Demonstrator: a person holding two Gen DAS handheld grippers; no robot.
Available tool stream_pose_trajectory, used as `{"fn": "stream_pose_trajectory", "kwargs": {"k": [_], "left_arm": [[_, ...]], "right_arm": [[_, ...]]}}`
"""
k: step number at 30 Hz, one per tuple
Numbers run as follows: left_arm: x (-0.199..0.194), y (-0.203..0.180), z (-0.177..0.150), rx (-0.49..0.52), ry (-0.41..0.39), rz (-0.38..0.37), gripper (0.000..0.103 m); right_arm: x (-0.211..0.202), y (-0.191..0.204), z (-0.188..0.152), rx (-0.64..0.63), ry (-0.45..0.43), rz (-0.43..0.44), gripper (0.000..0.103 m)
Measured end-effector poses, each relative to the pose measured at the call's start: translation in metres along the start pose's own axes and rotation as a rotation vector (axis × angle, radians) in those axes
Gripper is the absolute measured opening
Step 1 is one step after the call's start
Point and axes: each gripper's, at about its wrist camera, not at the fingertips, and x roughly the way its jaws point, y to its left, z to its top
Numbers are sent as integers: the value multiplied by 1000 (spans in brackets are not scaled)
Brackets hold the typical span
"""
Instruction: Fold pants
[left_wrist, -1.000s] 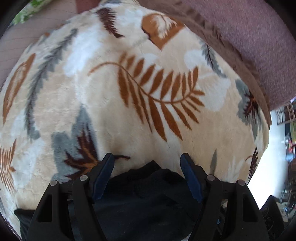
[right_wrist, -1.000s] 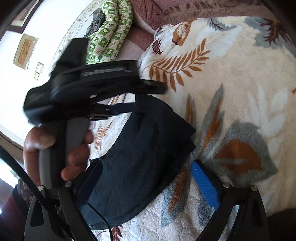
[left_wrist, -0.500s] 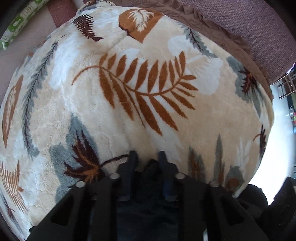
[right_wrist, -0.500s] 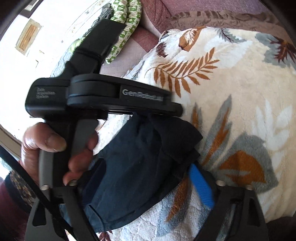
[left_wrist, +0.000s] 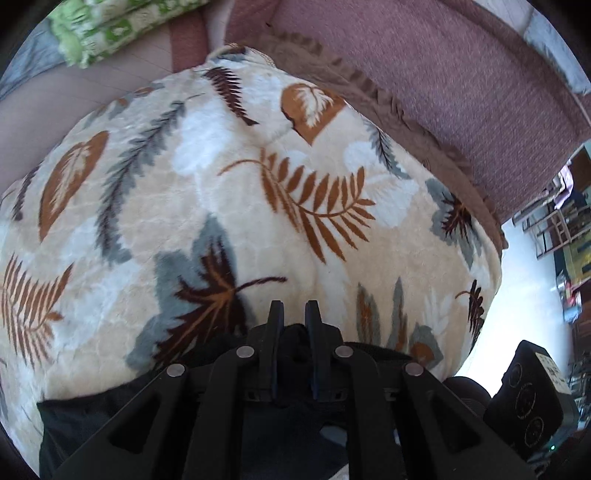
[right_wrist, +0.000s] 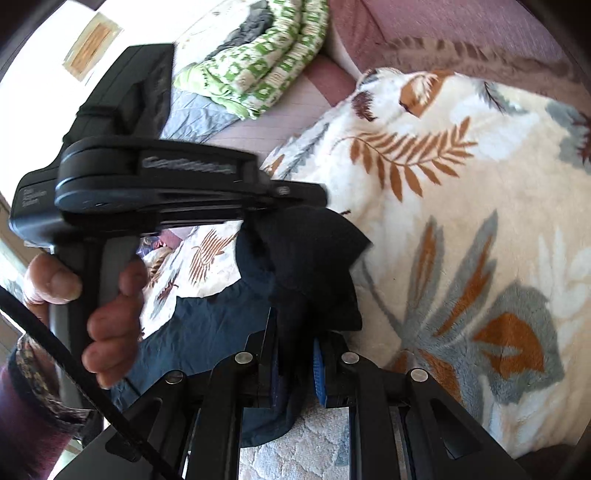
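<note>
A: Pants (right_wrist: 310, 266) lie dark at frame centre on leaf-print blanket (right_wrist: 461, 229).

B: Left hand-held gripper (left_wrist: 293, 308) clamped on cloth; right hand-held gripper (right_wrist: 295, 350) closing, fabric pinched between.

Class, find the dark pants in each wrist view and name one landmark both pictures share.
Left wrist: the dark pants lie along the bottom edge, pinched in the left gripper.
Right wrist: the dark pants sit centre-left, between the closing jaws of the right gripper.
Shared landmark: the orange fern leaf on the blanket.
</note>
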Motion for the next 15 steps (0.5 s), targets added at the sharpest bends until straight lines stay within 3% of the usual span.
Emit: {"fn": "stream_pose_trajectory", "kwargs": {"k": [8, 15], "left_arm": [[-39, 48, -41, -158, -69, -29, 11], [-58, 87, -76, -278, -100, 2, 11]], "right_arm": [[-2, 45, -7, -240, -51, -42, 16], [11, 95, -29, -476, 15, 1, 16]]}}
